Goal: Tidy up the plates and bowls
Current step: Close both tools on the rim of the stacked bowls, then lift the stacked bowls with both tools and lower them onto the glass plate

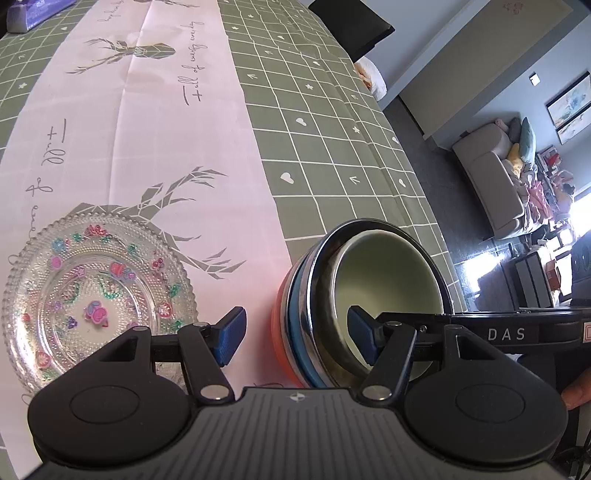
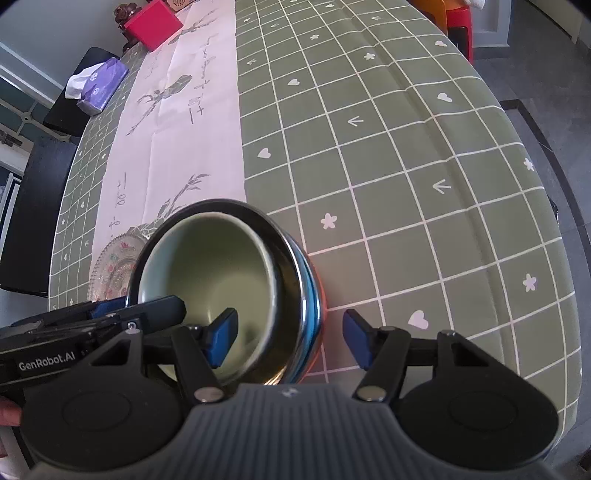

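A long table wears a green checked cloth (image 2: 388,155) with a pale runner (image 1: 147,122) printed with antlered deer down its middle. At the far end sit a purple tissue pack (image 2: 101,85) and a red box (image 2: 153,24); off past the table's edge, at two o'clock from the left tongs, a beige sofa (image 1: 487,173) stands under framed pictures.

The stack of bowls (image 1: 373,295), a pale green one nested in steel, blue and orange ones, rests where runner meets green cloth. A clear glass plate (image 1: 92,291) with painted flowers lies just beside it at nine o'clock.

Both tongs tilt steeply down at the stack. The left gripper (image 1: 295,338) stands released, straddling the stack's left rim, one finger inside. The right gripper (image 2: 290,339) is likewise unclenched, straddling the right rim.
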Demonstrator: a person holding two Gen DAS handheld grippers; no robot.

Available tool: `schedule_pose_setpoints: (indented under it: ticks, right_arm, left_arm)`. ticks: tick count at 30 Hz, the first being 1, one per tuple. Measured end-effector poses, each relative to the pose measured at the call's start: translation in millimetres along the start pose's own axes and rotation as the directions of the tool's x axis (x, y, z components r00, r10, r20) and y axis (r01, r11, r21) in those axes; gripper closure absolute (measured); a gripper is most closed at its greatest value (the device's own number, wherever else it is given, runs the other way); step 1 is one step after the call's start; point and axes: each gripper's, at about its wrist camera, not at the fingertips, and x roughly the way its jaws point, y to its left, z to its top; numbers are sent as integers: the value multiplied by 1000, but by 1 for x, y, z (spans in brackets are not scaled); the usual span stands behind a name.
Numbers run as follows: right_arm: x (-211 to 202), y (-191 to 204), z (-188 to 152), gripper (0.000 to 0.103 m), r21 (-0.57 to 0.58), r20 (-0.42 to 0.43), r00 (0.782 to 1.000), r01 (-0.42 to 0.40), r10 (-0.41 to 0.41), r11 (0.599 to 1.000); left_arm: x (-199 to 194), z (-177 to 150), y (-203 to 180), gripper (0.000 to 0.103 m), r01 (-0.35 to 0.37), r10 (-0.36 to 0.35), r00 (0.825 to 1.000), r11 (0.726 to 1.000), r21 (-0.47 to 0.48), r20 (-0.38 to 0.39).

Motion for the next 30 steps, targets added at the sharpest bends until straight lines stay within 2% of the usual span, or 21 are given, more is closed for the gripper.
schedule_pose_setpoints:
  ticks: [10,17,21,24,27,30]
  right_arm:
    - [17,-20,1,48,91,-19,996,-87,89,992]
    - [20,-33,-5,55,152,13,986,-169,169,974]
    - [22,-40,-7,54,184,10,978,-207,209,961]
    - [25,-43,-8,46,198,-1,978,-205,209,959]
    - [26,-45,-9,46,213,-6,974,-222,228,952]
    - [26,-45,-11,52,216,2,969,-243,249,945]
  left_arm:
    - [16,2,3,29,41,-43,998,999,-32,-47]
    - [27,2,8,30,67,-75,993,995,-80,-93]
    - [28,-2,11,32,76,-88,991,990,-119,-98]
    - [24,-5,10,39,82,-93,992,989,-125,-83]
    - [23,-8,8,43,80,-90,993,988,-129,-75]
    - [21,-9,5,46,64,-73,995,990,-124,-68]
